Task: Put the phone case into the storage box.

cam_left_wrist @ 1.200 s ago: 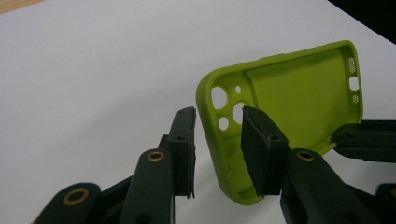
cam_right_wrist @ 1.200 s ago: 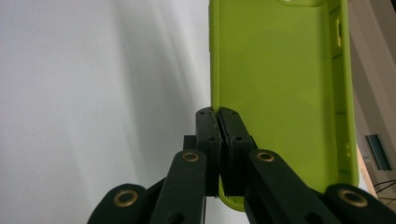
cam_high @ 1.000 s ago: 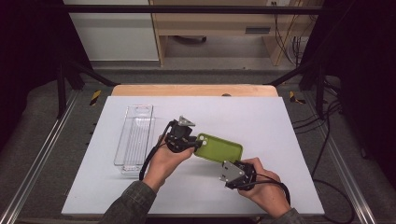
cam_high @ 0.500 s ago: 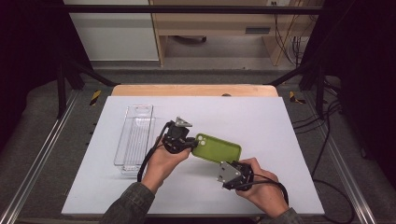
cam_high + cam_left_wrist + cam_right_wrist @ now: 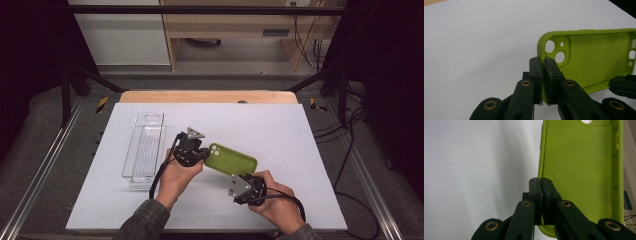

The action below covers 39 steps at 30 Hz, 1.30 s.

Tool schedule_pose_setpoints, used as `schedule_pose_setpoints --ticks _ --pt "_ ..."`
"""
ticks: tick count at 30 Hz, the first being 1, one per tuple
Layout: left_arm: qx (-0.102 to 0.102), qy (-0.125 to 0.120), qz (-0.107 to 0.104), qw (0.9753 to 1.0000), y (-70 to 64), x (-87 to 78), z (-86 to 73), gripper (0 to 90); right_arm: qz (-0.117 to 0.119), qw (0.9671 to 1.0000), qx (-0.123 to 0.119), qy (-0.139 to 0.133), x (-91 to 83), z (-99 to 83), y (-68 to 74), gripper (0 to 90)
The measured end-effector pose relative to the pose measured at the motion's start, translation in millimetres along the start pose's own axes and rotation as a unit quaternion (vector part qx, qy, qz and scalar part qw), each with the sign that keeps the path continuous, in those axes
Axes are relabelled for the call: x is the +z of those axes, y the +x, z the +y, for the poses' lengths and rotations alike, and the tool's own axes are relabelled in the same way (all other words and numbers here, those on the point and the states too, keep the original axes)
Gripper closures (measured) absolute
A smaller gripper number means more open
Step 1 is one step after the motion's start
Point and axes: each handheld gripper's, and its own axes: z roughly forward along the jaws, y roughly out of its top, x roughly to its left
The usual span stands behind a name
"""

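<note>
Clear tray beside left gripper

White table; clear plastic tray lying flat on left part.

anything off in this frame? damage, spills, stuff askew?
Nothing stands out. The lime-green silicone phone case is held off the white table, pinched at one end wall by the left hand-held gripper and at the other by the right hand-held gripper. The clear plastic tray lies flat, and I see no spills or damage.
</note>
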Motion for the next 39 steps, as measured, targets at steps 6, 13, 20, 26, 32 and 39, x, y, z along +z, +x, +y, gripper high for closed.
schedule_pose_setpoints --ticks 6,13,20,26,32,39 --pt "-0.003 -0.005 0.012 0.9999 -1.2 -0.5 -1.3 86.5 0.004 0.9999 0.008 -0.007 0.7 1.0 0.8 87.5" --pt "0.003 -0.002 0.032 0.9995 -2.7 1.0 -0.8 87.1 0.015 0.9993 0.023 -0.025 -0.5 1.4 1.6 75.1" --pt "0.020 -0.003 0.053 0.9984 -2.4 1.2 0.0 87.5 0.024 0.9951 0.065 -0.070 -12.4 3.3 -1.5 49.7" --pt "0.031 -0.007 0.066 0.9973 -2.0 1.4 0.6 87.4 0.023 0.9922 0.085 -0.089 -19.9 3.7 -5.1 29.2" --pt "0.040 -0.014 0.082 0.9957 -1.8 0.7 1.7 87.4 -0.011 0.9867 0.114 -0.116 -25.9 0.2 -13.4 8.6" --pt "0.054 -0.018 0.097 0.9937 -5.7 0.3 5.1 87.5 -0.021 0.9833 0.118 -0.137 -34.1 -3.9 -24.6 5.4"
